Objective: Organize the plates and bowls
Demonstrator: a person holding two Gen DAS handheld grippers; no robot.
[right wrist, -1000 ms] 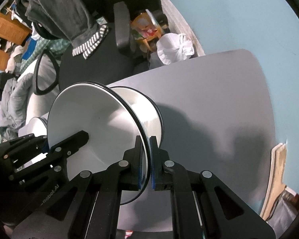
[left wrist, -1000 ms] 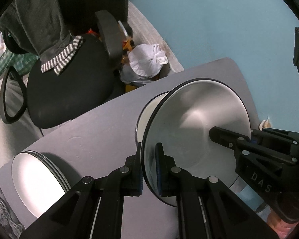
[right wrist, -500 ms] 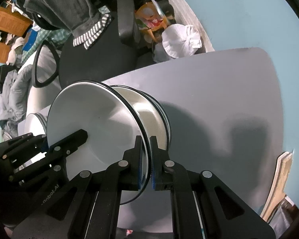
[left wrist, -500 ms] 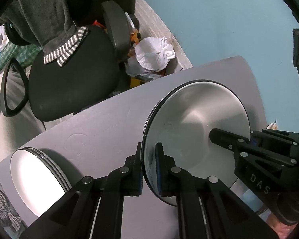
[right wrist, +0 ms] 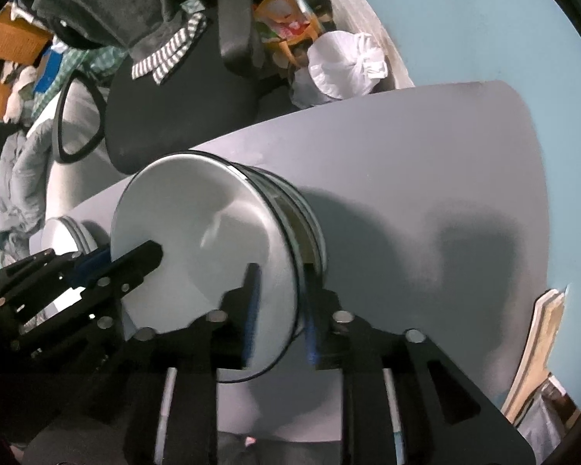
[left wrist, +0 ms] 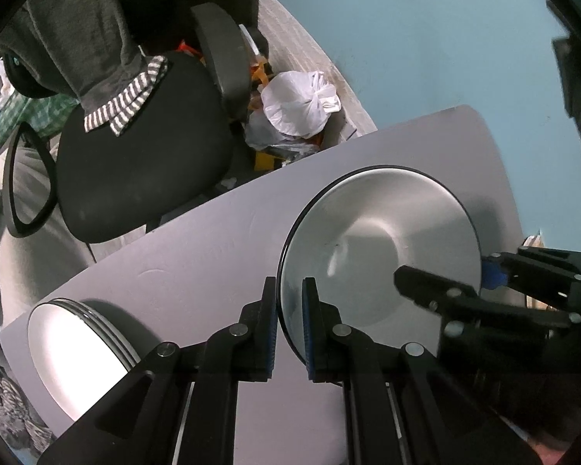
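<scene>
A white bowl with a dark rim (left wrist: 383,240) sits nested on a stack of like bowls (right wrist: 310,224) on the grey table (left wrist: 197,263). My left gripper (left wrist: 290,325) straddles its near rim with the jaws slightly parted. My right gripper (right wrist: 279,321) straddles the opposite rim (right wrist: 213,240) with its jaws spread wide and blurred. The right gripper shows in the left wrist view (left wrist: 464,286), and the left gripper shows in the right wrist view (right wrist: 97,267). A stack of white plates (left wrist: 73,352) lies at the table's left end, also in the right wrist view (right wrist: 64,234).
A black office chair (left wrist: 135,162) with grey clothes over it stands beyond the table's far edge. A tied white plastic bag (left wrist: 298,104) lies on the floor by the blue wall. A wooden board (right wrist: 538,345) leans at the table's right end.
The bowl came down onto the bowl stack. Both grippers' jaws parted from its rim, the right one widely.
</scene>
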